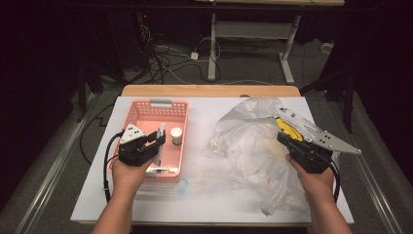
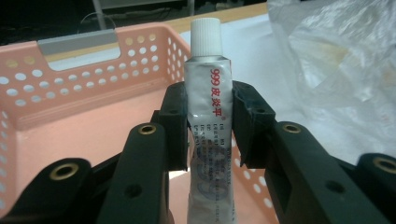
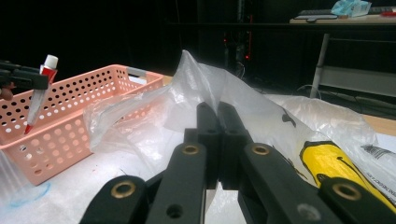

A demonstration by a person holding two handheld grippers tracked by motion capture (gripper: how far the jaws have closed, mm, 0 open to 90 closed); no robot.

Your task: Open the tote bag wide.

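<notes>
Left gripper clamped on an ointment tube, white ribbed cap up, red "999" lettering down the silver body; tube upright at centre frame in the left gripper view, held over the pink perforated basket. Seen in the high view at left of centre, left gripper above the basket, tube poking up between the jaws. Small white-capped jar standing inside the basket, just right of the gripper.

Right gripper pinched shut on a fold of the clear plastic bag, film rising to a peak above the closed jaws. In the high view, right gripper at right of centre on the crumpled bag; yellow item showing through the plastic beside the jaws, at lower right in the right gripper view. White table top beneath everything.
</notes>
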